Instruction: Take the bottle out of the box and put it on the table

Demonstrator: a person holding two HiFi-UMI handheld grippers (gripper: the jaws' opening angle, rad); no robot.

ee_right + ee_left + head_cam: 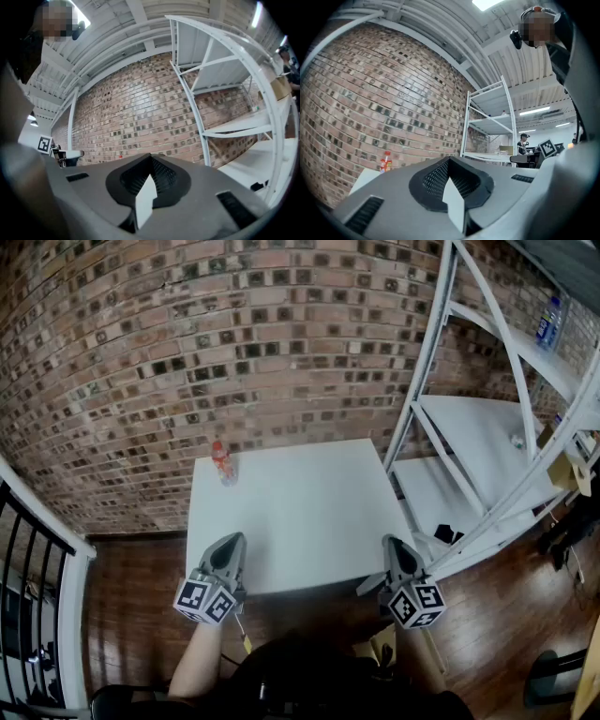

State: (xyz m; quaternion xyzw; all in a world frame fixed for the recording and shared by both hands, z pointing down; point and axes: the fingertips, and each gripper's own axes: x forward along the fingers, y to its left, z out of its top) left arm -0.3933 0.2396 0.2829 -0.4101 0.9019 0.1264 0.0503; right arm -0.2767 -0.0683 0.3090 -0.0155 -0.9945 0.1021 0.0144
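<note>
The left gripper [232, 542] and right gripper [394, 545] were both closed and empty, held roughly level at the table's [300, 512] near edge. The bottle [222, 463] stood, apparently upright, at its far left corner.

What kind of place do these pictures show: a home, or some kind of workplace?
Probably a workshop or lab room in an industrial-style building, not a home. It has a bare brick wall, tall white metal shelving, and one plain white table standing on a wooden floor.
</note>
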